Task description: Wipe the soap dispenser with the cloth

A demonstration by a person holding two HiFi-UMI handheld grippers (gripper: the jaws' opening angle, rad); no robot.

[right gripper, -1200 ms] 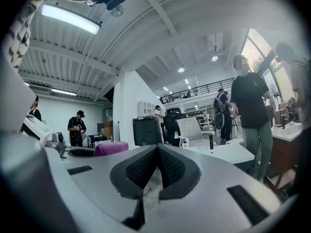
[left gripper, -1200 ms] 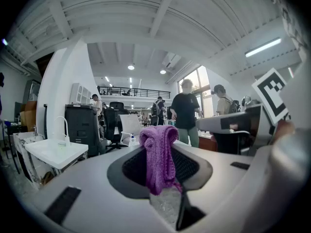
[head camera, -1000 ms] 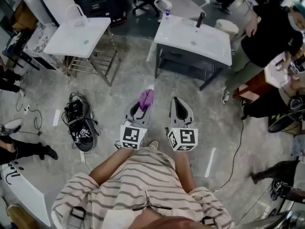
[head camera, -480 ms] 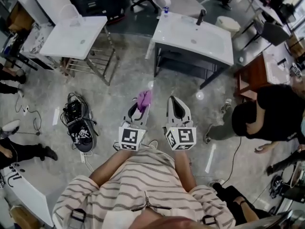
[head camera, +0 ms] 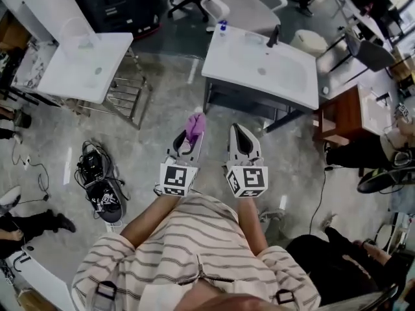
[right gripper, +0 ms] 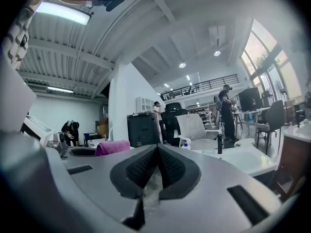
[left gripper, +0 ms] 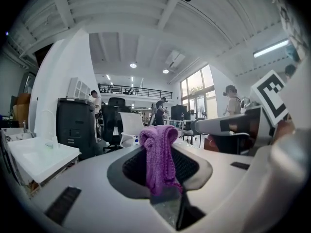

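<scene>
My left gripper [head camera: 192, 135] is shut on a purple cloth [head camera: 196, 124], which sticks up bunched from between its pads [left gripper: 159, 155]. Beside it, my right gripper [head camera: 238, 130] is shut with nothing in it; its dark pads meet [right gripper: 158, 148]. Both point level toward a white sink table [head camera: 285, 76] a short way ahead across the floor. A small bottle with a blue top [head camera: 222, 26] stands at that table's far left corner, also seen as a bottle [right gripper: 185, 144] in the right gripper view. A black tap [head camera: 273, 34] rises at the sink's back edge.
A second white sink table [head camera: 71, 76] with a metal rack [head camera: 123, 97] stands at the left. A tangle of cables [head camera: 97, 181] lies on the floor at the left. A white office chair [head camera: 243, 4] is behind the sink, a wooden desk [head camera: 342, 116] at the right, a person [head camera: 337, 264] at the lower right.
Both grippers have moved forward together toward the sink table, which now lies closer. The cloth stays gripped. A person in black at the right has left that spot.
</scene>
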